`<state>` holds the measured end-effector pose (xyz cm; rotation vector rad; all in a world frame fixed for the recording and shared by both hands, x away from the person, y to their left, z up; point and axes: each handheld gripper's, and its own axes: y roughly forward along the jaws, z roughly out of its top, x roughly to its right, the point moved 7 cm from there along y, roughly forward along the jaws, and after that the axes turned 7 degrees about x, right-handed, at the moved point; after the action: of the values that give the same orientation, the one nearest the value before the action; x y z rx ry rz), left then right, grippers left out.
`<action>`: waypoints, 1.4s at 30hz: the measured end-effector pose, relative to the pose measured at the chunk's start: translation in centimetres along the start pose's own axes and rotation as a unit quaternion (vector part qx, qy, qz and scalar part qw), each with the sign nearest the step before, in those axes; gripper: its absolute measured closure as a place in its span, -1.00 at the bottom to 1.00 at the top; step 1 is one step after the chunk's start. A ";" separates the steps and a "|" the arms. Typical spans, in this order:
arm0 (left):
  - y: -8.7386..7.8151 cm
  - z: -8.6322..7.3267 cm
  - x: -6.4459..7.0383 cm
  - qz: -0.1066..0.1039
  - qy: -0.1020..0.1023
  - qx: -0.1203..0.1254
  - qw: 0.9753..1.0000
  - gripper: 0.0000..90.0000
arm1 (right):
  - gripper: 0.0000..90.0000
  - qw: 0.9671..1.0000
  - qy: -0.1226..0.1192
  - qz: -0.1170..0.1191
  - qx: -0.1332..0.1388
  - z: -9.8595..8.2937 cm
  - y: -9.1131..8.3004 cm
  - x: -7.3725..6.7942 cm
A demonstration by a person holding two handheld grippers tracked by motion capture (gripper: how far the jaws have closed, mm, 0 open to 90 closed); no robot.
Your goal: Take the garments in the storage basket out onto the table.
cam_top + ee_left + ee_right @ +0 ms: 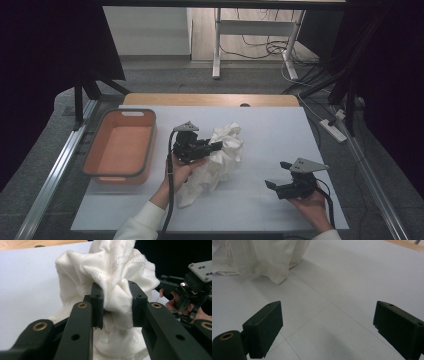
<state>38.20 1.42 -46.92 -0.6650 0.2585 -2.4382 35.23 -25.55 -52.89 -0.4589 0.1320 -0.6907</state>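
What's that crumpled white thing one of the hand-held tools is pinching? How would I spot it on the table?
Start at the white table, with an orange tub on its left side. Just right of the tub, near the middle, lies a white cloth, bunched up, with a stitched hem. It is the only soft thing there, and the left tool has a fold of it pinched between its jaws.

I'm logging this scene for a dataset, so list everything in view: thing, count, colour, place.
Crumpled white cloth garment: one, white, middle of the table, a fold pinched by the left gripper.
Orange plastic bin: one, orange with a grey rim, left side of the table.
White table cover: one, white, over the wooden tabletop.
Power strip: one, white, floor right of the table.
White desk frame: one, white, floor behind.
Left gripper: one, black, closed on the garment.
Right gripper: one, black, open, over the table's right side.
Hands: two, holding the grippers.
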 end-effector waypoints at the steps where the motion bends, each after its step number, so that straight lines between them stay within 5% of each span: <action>1: 0.2 0.0 -0.1 0.000 -0.001 0.000 1.000 0.56 | -0.80 1.000 0.000 0.000 0.000 0.0 0.0 0.0; 18: 2.2 0.3 -1.4 0.009 0.012 -0.014 1.000 0.55 | -0.80 1.000 0.000 -0.005 -0.007 -0.3 0.1 0.0; 33: 4.6 -2.6 -3.9 0.048 0.006 -0.063 0.997 0.50 | -0.80 1.000 0.000 -0.006 -0.008 -0.4 0.0 0.0; 42: 4.5 -2.7 -4.4 0.052 0.001 -0.061 0.997 0.34 | -0.80 1.000 0.001 -0.006 -0.008 -0.4 0.0 0.1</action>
<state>42.08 0.48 -52.43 -0.6850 0.4343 -2.3386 35.19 -25.76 -53.26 -0.4754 0.1372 -0.7024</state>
